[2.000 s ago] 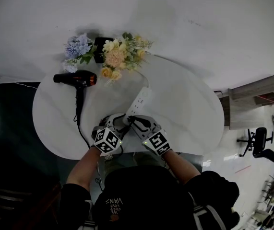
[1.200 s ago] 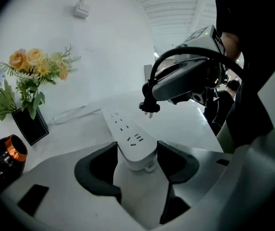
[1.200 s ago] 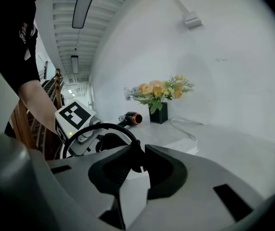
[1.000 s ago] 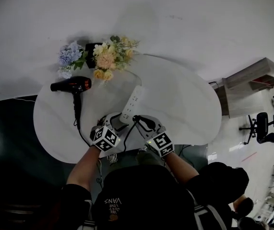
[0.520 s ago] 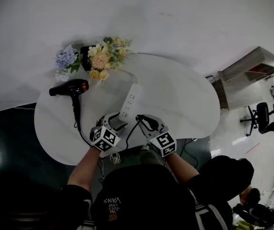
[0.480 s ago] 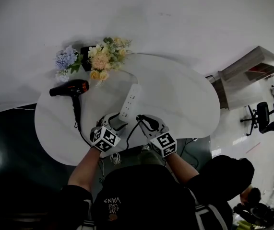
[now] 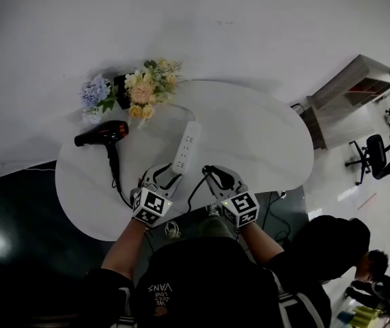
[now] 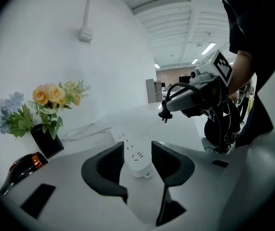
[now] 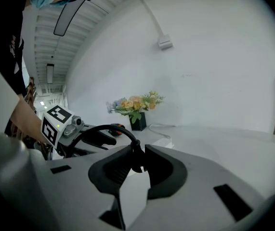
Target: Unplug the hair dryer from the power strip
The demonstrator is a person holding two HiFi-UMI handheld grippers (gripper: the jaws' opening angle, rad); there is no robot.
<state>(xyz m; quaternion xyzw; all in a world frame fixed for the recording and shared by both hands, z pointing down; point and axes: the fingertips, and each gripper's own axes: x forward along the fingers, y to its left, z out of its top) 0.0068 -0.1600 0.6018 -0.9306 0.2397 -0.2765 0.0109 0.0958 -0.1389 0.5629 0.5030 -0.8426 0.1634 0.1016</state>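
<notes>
A white power strip lies on the round white table; the sockets I can see are bare. The black hair dryer lies at the left, its black cord running along the front edge to the plug. My right gripper is shut on the black plug and holds it in the air, clear of the strip's near end. My left gripper hovers over the strip's near end; its jaws are closing and the pads do not touch the strip.
Yellow flowers in a black vase and blue flowers stand at the table's back left. The strip's white cable runs toward them. A wooden cabinet and an office chair stand right of the table.
My right gripper has pulled away from the strip, toward me and to the right, with the plug in it. The left gripper has lifted off the strip's near end.
</notes>
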